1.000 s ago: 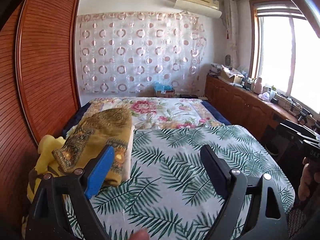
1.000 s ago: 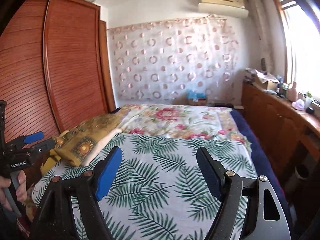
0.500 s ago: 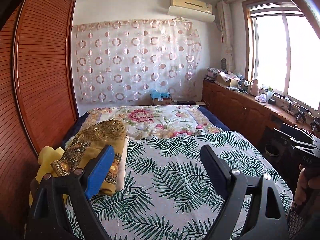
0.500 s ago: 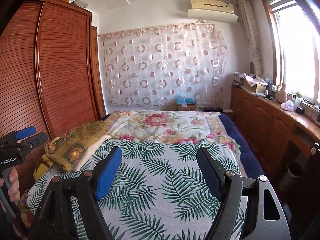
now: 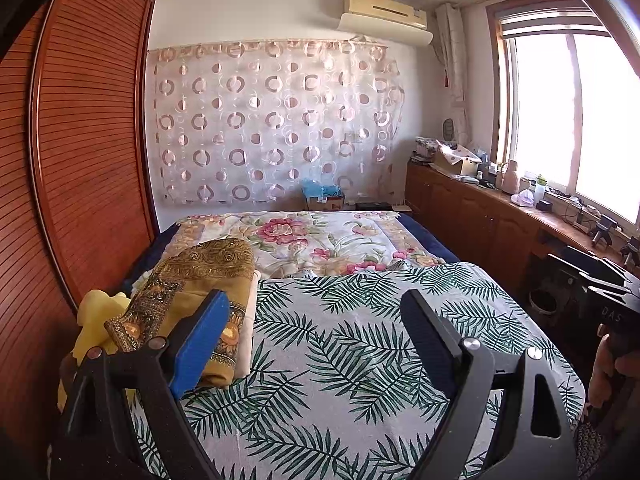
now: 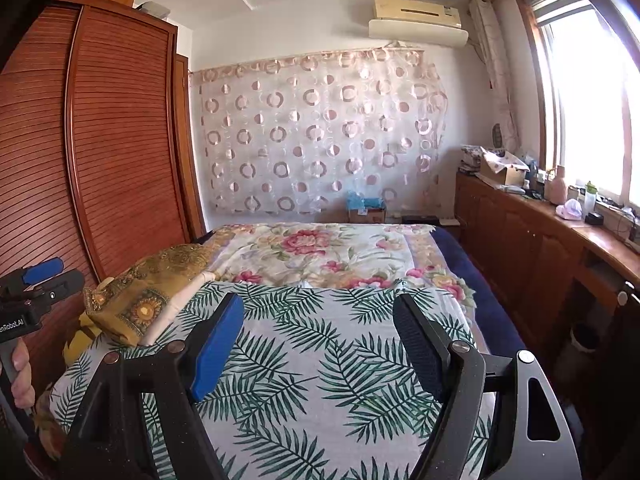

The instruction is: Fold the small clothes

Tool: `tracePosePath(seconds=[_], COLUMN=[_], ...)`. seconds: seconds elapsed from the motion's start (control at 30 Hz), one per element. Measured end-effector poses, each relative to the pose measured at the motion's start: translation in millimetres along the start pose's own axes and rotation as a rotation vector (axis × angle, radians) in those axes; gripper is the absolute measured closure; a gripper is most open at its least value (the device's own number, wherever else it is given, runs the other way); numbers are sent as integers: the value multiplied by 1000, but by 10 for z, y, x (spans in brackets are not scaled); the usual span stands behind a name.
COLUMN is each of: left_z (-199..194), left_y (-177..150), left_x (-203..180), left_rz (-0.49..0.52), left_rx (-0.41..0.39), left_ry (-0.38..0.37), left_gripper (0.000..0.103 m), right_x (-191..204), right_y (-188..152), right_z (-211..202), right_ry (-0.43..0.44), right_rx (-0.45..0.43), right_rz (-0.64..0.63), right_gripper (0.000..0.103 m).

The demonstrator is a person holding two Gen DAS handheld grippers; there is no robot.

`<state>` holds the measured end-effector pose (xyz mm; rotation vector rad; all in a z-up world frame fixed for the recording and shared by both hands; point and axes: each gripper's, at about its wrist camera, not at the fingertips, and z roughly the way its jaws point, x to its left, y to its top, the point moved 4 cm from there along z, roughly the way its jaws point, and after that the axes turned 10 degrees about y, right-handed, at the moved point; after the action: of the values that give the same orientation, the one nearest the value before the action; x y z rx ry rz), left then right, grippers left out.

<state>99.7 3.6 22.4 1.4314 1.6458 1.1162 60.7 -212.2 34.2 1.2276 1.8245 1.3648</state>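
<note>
Bedspread (image 5: 360, 360) mid open — folded clothes (image 5: 200, 280) block left.

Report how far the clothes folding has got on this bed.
Done: a folded gold patterned cloth lies on a cream piece at the bed's left edge. In hand: nothing; the left gripper and right gripper are both open and empty above the palm-leaf sheet. Left: perhaps the yellow item beside the stack; whether it is folded I cannot tell.
</note>
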Motion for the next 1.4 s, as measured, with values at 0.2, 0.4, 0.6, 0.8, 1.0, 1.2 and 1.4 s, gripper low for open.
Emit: tracePosePath(seconds=[0.2,0.4,0.6,0.8,1.0,1.2,1.4], left_z=[-37,-43,-45,-46,-62,-61,-64], left_y=[-15,-14,-12,-15,-9,-11,3], left_x=[8,7,6,7,10,13,17], left_rz=[1,1,0,0,-1,-2,-4], left_rx=[-6,-5,-6,-8,-8,-9,-10], left_ry=[2,3,3,3,4,4,5], left_gripper=[15,15,15,15,15,15,15], right_x=[-36,-45,-50,-77,-87,-84,-84], right_y=[12,7,6,1,-5,-11,-11], right_z=[-14,-11,-6,9,16,18,27], right_ry=[-5,-2,2,-5,-3,2,4], right_rx=[-4,-4,-8,-14,-13,-12,-12], right_rz=[2,2,5,-3,-3,-3,-1], right_gripper=[24,24,24,24,24,24,24])
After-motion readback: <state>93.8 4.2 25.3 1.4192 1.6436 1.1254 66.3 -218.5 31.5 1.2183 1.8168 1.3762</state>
